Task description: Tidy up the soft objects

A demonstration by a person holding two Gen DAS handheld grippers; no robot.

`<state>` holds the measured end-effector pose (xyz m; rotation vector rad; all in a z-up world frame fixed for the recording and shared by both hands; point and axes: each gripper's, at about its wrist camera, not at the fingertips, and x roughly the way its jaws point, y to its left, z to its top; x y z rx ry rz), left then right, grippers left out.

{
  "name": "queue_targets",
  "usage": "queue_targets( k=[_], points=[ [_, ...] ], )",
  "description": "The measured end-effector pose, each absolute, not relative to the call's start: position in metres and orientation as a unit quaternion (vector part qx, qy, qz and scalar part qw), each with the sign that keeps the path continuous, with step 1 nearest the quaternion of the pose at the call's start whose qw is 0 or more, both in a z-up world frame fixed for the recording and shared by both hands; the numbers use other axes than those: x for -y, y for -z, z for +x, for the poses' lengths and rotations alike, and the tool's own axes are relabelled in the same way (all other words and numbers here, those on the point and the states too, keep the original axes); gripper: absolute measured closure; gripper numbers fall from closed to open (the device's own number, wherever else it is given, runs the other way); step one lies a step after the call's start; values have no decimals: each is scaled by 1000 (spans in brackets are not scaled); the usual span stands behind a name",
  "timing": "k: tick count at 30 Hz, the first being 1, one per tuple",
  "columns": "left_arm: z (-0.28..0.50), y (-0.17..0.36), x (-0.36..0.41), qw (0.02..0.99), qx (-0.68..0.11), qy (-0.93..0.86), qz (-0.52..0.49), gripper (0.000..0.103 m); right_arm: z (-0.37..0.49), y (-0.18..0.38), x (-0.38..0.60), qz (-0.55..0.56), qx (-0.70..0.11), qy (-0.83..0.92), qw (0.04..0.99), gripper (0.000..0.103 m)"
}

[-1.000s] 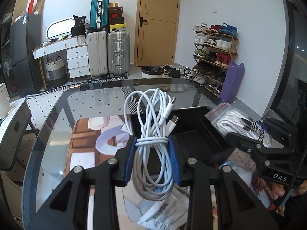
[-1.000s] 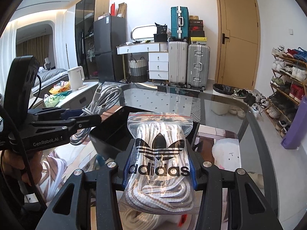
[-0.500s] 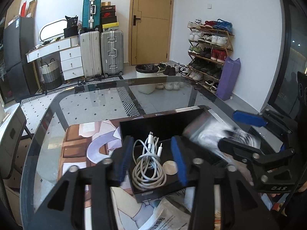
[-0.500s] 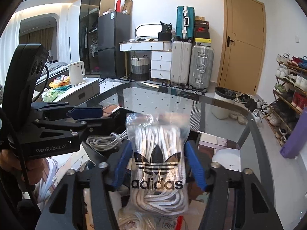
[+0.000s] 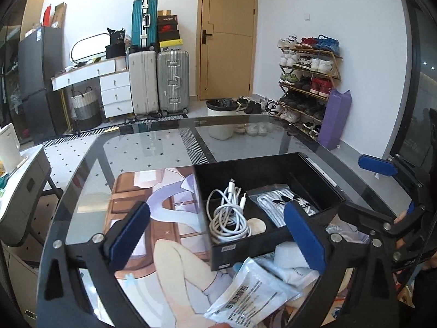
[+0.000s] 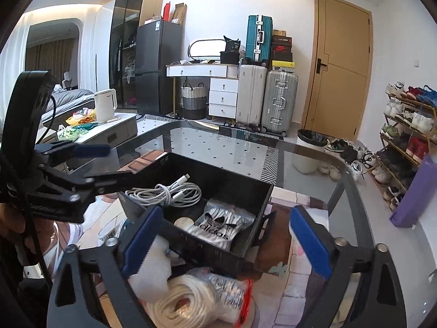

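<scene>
Hovering over the glass table [image 5: 153,147], we hold the left gripper [image 5: 215,235] and right gripper [image 6: 228,239] with jaws opening wide and pinching nothing, above the black box [image 6: 245,188], where the white cable [image 5: 226,213] lies in one compartment and the bagged laces [image 6: 218,225] in the next. Still loose nearer us are a rope coil [image 6: 188,304] in a slippery zip bag and a printed pouch [image 5: 245,298]; both look light and limp, so we judge a mid-bundle pinch best, with the box's near wall in the way.
</scene>
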<state>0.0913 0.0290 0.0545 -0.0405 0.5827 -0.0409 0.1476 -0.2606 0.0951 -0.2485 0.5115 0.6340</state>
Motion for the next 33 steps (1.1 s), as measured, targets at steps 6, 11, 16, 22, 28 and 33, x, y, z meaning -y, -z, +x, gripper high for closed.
queue_targets(
  k=[6,11,16,22,28,33],
  points=[
    [81,-51,-27,958,-285,4,0,0,137,-90,271,-101,-259,-309,910,1],
    [70,-43,-27,958,-287,2,4,0,126,-86,277,-97,-266,-304,910,1],
    [63,-35,-26,956,-292,5,8,0,118,-83,281,-105,-270,-299,909,1],
    [56,-31,-26,957,-291,9,7,0,112,-78,286,-99,-284,-300,905,1],
    [55,-24,-26,954,-299,10,6,0,110,-77,290,-98,-285,-299,905,1],
    [54,-23,-28,954,-300,15,3,0,108,-84,294,-87,-276,-303,908,1]
  ],
)
